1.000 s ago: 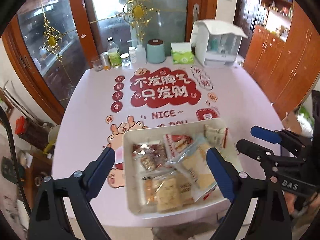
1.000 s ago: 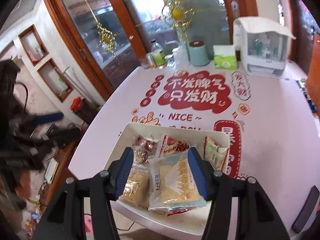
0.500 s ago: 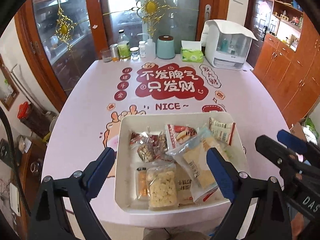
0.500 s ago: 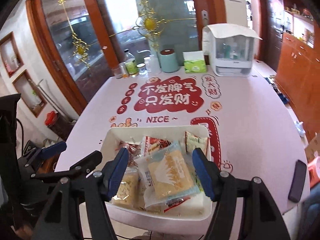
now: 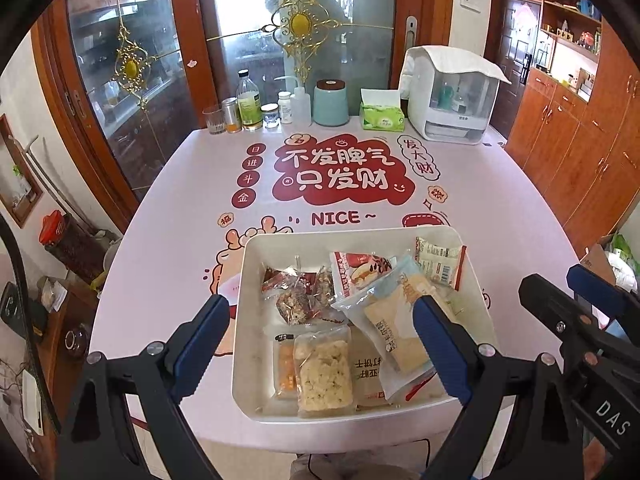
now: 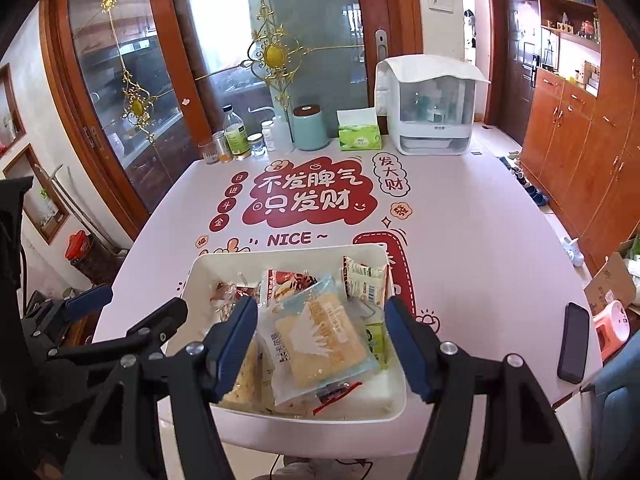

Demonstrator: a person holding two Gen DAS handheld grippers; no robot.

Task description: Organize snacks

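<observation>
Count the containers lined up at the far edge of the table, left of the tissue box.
7, left to right: drinking glass, small tin, tall bottle, small jar, white pill bottle, squeeze bottle, teal canister. More may hide behind them.

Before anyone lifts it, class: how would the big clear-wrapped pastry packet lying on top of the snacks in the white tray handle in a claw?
The pastry packet would probably be light for its size, as it looks puffed with air. Its glossy film may slip and crumple between the pads. The pale cake inside looks soft, so a hard squeeze from the open right claw could crush it. It lies loose on other snacks in the white tray.
</observation>
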